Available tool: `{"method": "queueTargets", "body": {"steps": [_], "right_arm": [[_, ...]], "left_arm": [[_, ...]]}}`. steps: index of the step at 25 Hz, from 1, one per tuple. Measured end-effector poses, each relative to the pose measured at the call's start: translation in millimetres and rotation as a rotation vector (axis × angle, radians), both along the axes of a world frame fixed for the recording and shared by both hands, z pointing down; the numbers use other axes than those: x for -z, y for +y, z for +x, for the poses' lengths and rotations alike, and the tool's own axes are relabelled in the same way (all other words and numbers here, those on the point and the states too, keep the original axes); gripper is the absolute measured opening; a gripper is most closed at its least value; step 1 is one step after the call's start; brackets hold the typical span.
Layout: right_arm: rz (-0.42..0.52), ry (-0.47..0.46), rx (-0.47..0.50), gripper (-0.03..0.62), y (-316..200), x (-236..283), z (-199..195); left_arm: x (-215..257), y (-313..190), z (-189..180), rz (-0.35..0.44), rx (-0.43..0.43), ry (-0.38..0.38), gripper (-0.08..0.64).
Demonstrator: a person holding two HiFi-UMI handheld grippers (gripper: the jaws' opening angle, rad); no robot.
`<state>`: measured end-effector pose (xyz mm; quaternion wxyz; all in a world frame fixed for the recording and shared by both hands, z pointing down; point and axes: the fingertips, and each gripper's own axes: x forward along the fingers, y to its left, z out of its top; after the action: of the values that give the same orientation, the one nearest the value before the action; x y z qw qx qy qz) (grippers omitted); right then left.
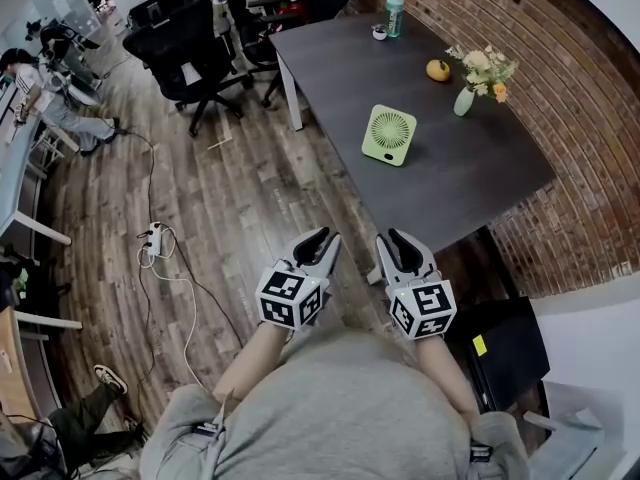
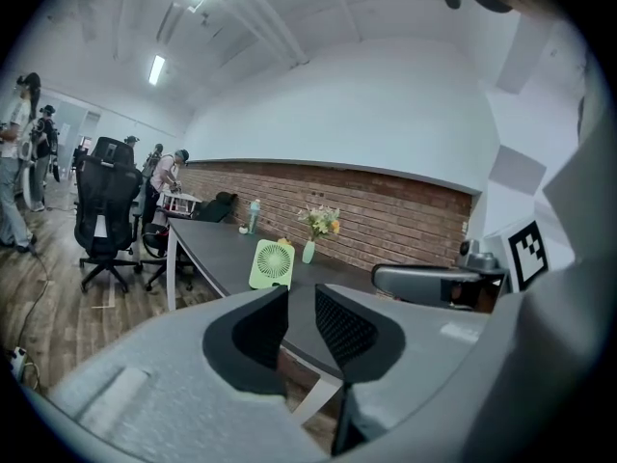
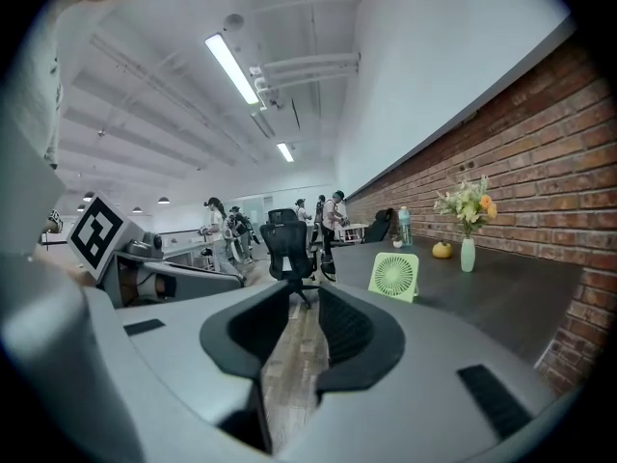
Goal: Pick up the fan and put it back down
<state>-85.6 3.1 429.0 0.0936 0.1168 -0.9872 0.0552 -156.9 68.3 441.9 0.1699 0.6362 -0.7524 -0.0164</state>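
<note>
**Head view.**
- Fan (image 1: pixel 389 135): green, on the table (image 1: pixel 480 183), in its near half. It seems to stand upright, though from above I can't be sure.
- Left gripper (image 1: pixel 322 240) and right gripper (image 1: pixel 392 240): side by side off the table's near corner, over the floor. Both point toward the fan and are well apart from it.

**Left gripper view.**
- Jaws a narrow gap apart, nothing between them.
- Fan sits beyond, just left of the gap.

**Right gripper view.**
- Jaws a little wider, also empty; floor shows through the gap.
- Fan lies off to the right.

**Step in hand:** the approach; the pick-up is not yet begun.

**Next move:** I need to carry the grippers forward over the table edge. The jaws probably need to spread wider than the fan's frame before I line up on its edges and close.
</note>
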Motion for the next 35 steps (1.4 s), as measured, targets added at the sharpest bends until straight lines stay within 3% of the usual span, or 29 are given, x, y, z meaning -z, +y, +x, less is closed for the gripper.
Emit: {"method": "queueTargets", "body": {"steps": [13, 24, 35], "right_arm": [[-0.029, 0.025, -0.038, 0.264, -20, -11, -11], [-0.038, 0.054, -0.056, 0.27, -42, -22, -26], [-0.048, 0.078, -0.083, 0.268, -110, -35, -63]], "left_arm": [[-10, -15, -20, -0.017, -0.058, 0.013, 0.264], [-14, -36, -38, -0.022, -0.05, 0.012, 0.273], [-31, -108, -74, -0.056, -0.082, 0.039, 0.273]]}}
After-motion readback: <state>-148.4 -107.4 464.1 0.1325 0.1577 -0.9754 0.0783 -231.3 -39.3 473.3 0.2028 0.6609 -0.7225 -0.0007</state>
